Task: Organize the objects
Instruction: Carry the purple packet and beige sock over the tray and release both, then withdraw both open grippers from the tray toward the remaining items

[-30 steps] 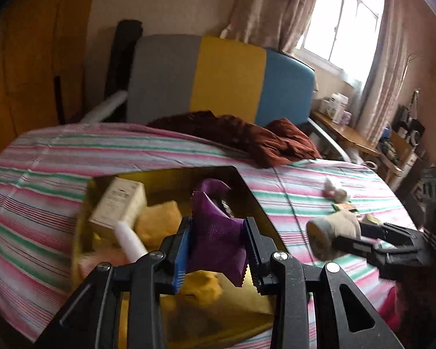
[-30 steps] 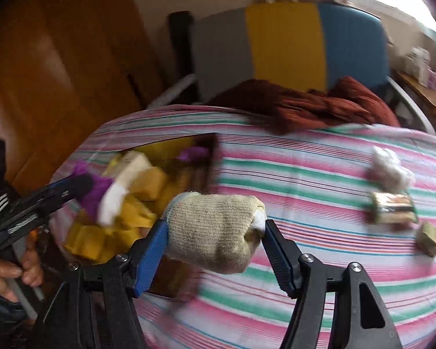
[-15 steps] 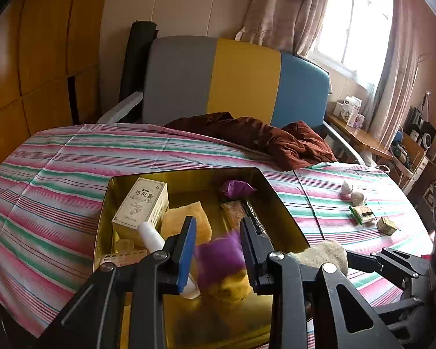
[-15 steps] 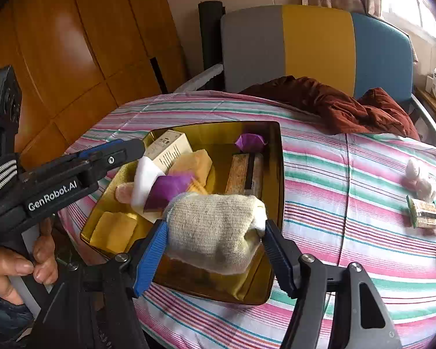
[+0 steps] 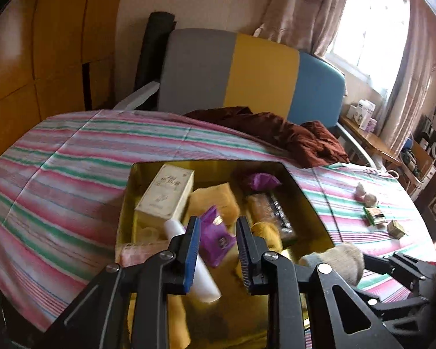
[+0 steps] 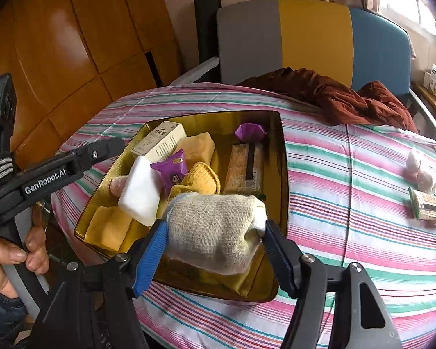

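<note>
Beige knit fills the near view: a rolled sock [image 6: 212,221] is clamped between the right tongs [image 6: 213,228], hanging over the near edge of the gold tin tray [image 6: 284,174] on the striped counter [image 6: 348,232]. To the left, a hand [image 6: 5,258] holds the left tongs [image 5: 218,224], drawn in to their narrowest and gripping nothing. The purple snack packet [image 6: 171,170] lies loose in the tray just beyond them, resting on a white object [image 6: 139,195] and a yellow knitted cloth [image 6: 202,179].

The tray is crowded (little bare floor left): yellow sponges [image 6: 107,229] at the near left, a cracker pack [image 6: 244,168] along the right wall, a cream carton [image 6: 160,141] and a purple wrapper [image 6: 250,132] at the far end.

Well apart on the right sit small boxes [image 6: 424,205] and a white fluffy thing [image 6: 418,171]. Farther back, a brown garment [image 6: 334,99] lies heaped before a grey, yellow and blue chair [image 6: 314,37].
</note>
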`<action>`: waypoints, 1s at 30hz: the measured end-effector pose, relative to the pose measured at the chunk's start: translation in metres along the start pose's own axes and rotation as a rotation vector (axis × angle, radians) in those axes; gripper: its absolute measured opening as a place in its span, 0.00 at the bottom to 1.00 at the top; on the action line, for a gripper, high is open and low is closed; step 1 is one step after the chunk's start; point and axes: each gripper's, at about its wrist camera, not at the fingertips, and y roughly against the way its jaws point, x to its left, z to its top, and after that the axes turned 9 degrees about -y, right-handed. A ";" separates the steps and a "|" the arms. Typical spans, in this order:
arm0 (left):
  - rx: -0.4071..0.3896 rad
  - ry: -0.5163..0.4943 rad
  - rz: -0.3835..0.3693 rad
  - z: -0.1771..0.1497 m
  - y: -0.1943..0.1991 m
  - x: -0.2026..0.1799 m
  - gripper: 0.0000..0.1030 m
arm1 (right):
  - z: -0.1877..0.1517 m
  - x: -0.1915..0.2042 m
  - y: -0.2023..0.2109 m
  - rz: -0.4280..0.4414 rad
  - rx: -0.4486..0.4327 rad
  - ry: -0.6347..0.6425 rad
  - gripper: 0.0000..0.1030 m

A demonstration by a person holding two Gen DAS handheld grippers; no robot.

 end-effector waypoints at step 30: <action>-0.015 -0.058 0.096 -0.024 0.016 -0.021 0.71 | -0.010 0.019 0.004 -0.160 -0.096 0.086 0.69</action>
